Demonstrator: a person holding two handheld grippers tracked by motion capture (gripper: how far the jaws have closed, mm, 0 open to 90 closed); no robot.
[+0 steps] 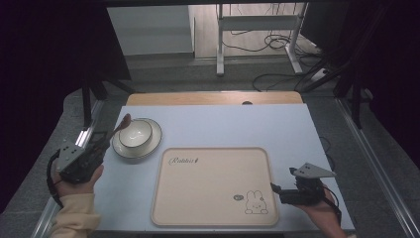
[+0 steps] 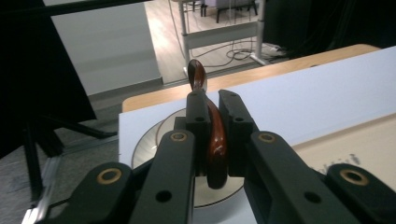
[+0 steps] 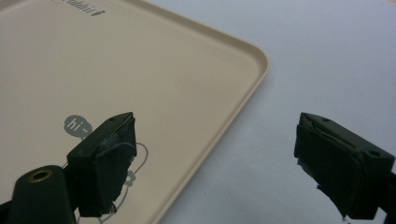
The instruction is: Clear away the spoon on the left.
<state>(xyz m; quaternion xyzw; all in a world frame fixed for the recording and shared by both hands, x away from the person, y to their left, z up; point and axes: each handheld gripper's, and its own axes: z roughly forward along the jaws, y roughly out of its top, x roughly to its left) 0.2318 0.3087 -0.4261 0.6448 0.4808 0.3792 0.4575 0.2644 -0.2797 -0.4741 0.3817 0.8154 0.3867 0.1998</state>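
A brown wooden spoon [image 2: 212, 140] is clamped between the jaws of my left gripper [image 2: 217, 116], its bowl end [image 2: 197, 77] sticking up past the fingertips. In the high view that left gripper [image 1: 101, 141] hovers at the table's left edge, and the spoon [image 1: 122, 124] reaches toward a white bowl [image 1: 136, 134] on a cream plate [image 1: 148, 146]. At the tray's right edge my right gripper [image 1: 277, 191] stands open, nothing between its jaws. In the right gripper view its jaws [image 3: 215, 158] straddle the rim of the beige tray [image 3: 140, 70].
The beige tray [image 1: 213, 186] with a rabbit drawing lies in the middle of the pale blue table top [image 1: 237, 124]. A wooden strip [image 1: 213, 98] borders the far edge. A metal stand and cables [image 1: 257, 44] are on the floor beyond.
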